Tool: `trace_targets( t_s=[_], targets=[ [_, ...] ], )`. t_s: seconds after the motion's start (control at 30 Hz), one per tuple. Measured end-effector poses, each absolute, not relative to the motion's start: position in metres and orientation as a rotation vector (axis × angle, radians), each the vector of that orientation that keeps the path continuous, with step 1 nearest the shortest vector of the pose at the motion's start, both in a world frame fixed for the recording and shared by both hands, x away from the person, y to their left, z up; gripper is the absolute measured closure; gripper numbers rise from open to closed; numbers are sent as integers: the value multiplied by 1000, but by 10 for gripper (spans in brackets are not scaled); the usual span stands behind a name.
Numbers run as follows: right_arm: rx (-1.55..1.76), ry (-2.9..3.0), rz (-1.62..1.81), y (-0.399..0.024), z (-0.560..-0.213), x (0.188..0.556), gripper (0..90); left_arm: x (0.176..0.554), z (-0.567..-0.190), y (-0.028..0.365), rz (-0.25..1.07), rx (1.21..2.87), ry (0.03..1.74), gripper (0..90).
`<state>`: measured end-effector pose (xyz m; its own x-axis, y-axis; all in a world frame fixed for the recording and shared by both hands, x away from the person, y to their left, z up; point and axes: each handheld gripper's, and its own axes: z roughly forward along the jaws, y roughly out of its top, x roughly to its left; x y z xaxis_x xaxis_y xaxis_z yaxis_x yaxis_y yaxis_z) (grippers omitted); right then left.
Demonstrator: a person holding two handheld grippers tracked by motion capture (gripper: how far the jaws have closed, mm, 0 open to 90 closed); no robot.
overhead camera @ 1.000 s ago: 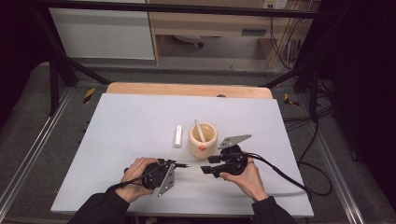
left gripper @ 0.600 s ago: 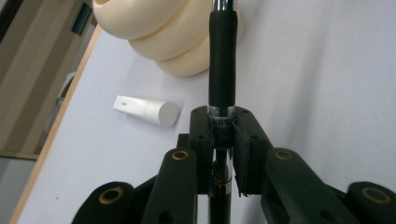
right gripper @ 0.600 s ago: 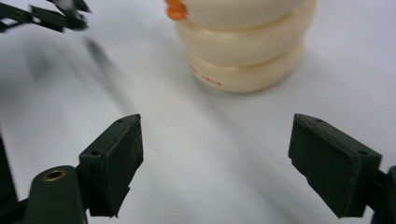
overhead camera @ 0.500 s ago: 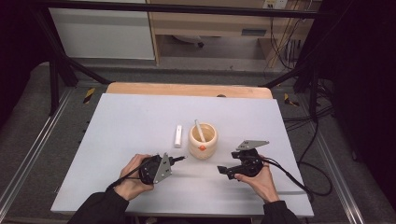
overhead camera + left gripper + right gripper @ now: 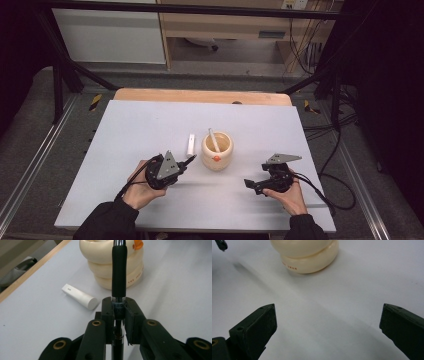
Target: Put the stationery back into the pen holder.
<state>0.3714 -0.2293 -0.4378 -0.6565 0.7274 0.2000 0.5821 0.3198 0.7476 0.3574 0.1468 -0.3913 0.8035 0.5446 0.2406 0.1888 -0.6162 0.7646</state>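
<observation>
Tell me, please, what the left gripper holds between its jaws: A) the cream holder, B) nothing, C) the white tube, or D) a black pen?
D: in the left gripper view the left gripper is shut on a black pen, while the white tube lies apart on the table and the cream holder stands beyond the pen.

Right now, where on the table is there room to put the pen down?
Free: the wide patch left of the white tube, and the far strip behind the cream pot. Crowded: the middle, where the left gripper holds the pen beside tube and pot.
</observation>
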Motion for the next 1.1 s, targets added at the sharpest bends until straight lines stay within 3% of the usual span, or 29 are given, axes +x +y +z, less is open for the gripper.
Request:
trace_targets(
  t_s=[0.4, 1.1],
  targets=[
    [1193, 2383, 1218, -243, -444, 368, 8, 370, -367, 145, 476, 2009, 760, 788],
    [1201, 2395, 1220, -252, -446, 365, 8, 397, -330, 108, 436, 1814, 855, 788]
  ],
)
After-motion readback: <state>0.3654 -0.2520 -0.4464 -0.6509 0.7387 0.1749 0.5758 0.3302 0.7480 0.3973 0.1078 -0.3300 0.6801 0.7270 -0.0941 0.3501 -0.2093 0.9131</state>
